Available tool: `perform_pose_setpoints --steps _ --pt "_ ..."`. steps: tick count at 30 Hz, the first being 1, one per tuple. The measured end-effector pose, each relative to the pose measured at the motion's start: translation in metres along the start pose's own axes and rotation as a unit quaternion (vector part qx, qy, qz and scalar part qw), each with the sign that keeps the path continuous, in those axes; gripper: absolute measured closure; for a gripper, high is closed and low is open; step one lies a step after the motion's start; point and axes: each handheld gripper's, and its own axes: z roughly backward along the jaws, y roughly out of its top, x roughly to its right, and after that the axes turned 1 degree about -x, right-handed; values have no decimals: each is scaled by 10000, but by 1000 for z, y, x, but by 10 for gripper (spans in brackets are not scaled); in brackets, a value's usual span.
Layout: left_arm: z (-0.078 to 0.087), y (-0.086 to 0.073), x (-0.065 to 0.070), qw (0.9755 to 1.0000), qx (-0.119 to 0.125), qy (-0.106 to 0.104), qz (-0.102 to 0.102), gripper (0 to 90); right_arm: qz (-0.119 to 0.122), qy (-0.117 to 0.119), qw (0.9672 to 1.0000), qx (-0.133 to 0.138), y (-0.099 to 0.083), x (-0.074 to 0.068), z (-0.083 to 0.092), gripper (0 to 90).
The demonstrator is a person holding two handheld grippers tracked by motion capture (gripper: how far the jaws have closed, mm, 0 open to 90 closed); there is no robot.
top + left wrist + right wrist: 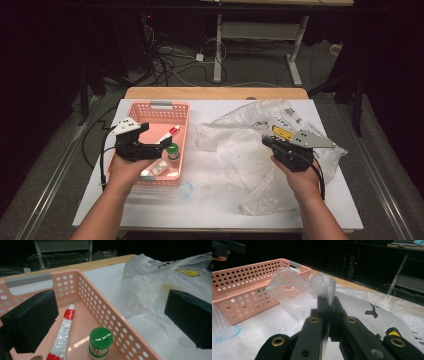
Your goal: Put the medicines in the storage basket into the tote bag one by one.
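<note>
Right gripper [327,300], low and centre in its own view, has its jaws pinched tight on a fold of the clear plastic bag [250,150], which sprawls over the right half of the white table [210,210] in the high view. Left gripper [157,148], jaws wide apart and holding nothing, hangs over the pink basket [105,307] at centre left, above a green-capped jar [100,343] and a red-and-white tube [62,336].
</note>
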Motion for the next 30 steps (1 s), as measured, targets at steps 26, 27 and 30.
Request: perform_pose_setpoints --steps 26,27,30 --pt "-67 8 -71 9886 -1348 369 552 24 -12 163 9998 68 -2 2 3 900" --pt "-70 7 -74 9877 -1420 387 536 35 -17 168 9998 71 -2 3 3 900" --pt "-81 1 -79 9824 -1744 416 524 62 -24 171 9998 67 -3 4 3 900"
